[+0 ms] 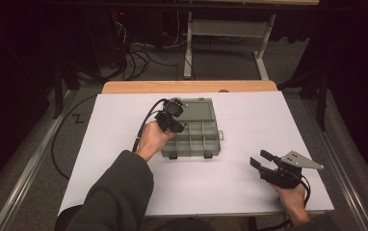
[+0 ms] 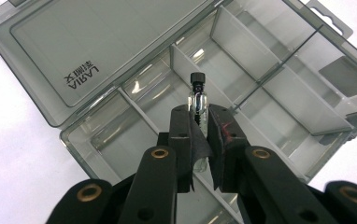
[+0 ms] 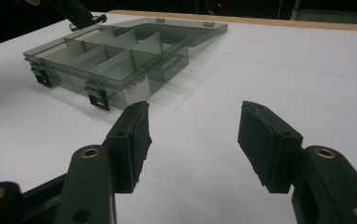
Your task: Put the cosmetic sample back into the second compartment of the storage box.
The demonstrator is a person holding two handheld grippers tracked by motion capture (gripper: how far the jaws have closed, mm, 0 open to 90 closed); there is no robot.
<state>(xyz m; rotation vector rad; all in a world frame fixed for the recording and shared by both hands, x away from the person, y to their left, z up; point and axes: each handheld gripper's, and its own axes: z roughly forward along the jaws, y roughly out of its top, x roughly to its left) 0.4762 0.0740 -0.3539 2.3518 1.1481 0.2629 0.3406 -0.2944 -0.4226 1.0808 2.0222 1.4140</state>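
A clear grey compartment box [image 1: 211, 137] lies open on the white table, its lid [image 1: 199, 107] folded back flat. My left gripper [image 1: 176, 126] hovers over the box's left compartments, shut on a small glass vial [image 2: 198, 100] with a black cap that sticks up between the pads. In the left gripper view the vial hangs above a divider of the box [image 2: 242, 70]. My right gripper [image 1: 262, 159] rests at the table's front right, open with nothing between its pads [image 3: 193, 140], and it faces the box [image 3: 116, 58].
The white table sheet [image 1: 249, 187] has free room around the box. A wooden edge [image 1: 187, 86] runs along the far side. Cables and a metal table frame [image 1: 220, 29] lie on the dark floor beyond.
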